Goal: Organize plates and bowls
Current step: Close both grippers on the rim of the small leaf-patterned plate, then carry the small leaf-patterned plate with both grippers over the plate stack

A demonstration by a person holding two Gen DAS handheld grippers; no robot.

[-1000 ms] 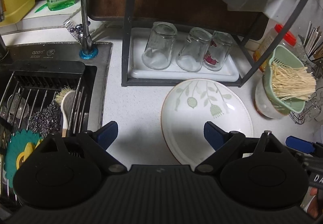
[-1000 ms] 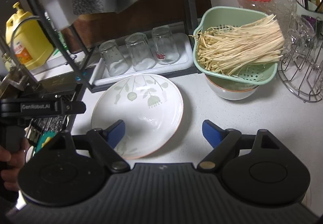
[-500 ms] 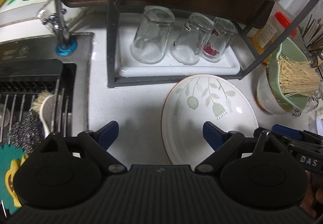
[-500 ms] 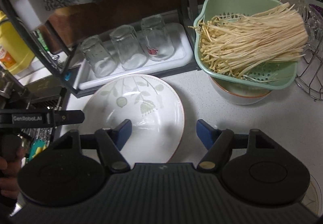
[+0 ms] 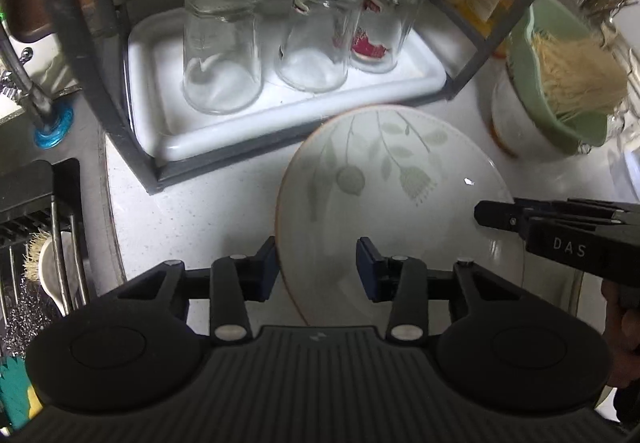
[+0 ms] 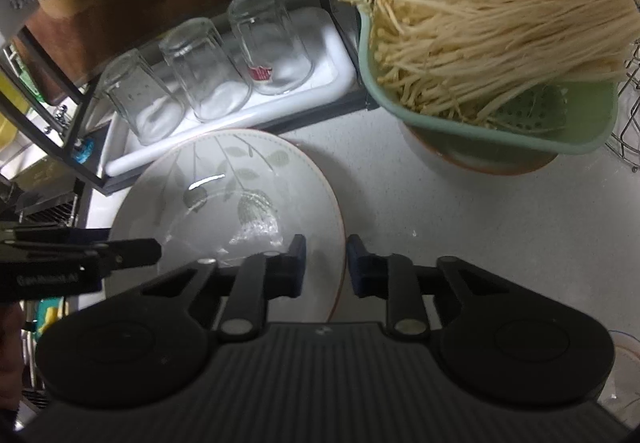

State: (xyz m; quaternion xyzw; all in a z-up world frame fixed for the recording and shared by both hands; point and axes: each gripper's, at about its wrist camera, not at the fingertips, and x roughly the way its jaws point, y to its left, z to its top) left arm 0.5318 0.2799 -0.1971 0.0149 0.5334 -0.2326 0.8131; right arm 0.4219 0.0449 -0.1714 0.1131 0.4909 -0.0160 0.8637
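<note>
Leaf-patterned plate (image 5: 384, 203) lies flat on the white speckled counter (image 5: 192, 211), just in front of the white drain tray (image 5: 280, 111) with three upturned glasses (image 5: 220, 47) under the black rack frame (image 5: 120, 115). Both grippers sit at the plate's near edge, one per side. Left gripper (image 5: 316, 267) straddles the plate's left rim: the left finger is outside the rim over the counter, the right finger is over the plate's inner surface, and the jaws are partly closed with a gap still visible, so nothing looks clamped. Right gripper (image 6: 325, 263) straddles the right rim (image 6: 340, 227) the same way, left finger over the plate, right finger over bare counter, with a narrower gap; contact with the rim cannot be confirmed, and it reads as nearly pinching but not holding. Key relation: the plate lies straight ahead and slightly below both claws, the rim running between each pair of fingers, and both are about equally near, which suggests a two-handed lift from opposite rims. The plate is round, so no long axis matters; what matters is that the rim edge stays centered in each gap. The green colander (image 6: 480, 43) of enoki mushrooms (image 6: 500, 31) sits on a white bowl (image 6: 460, 159) to the right, apart from the plate. The sink rack (image 5: 44, 243) with its brush is on the left, well apart. Likely risk: thin glazed rim slipping if the pinch is shallow.
</note>
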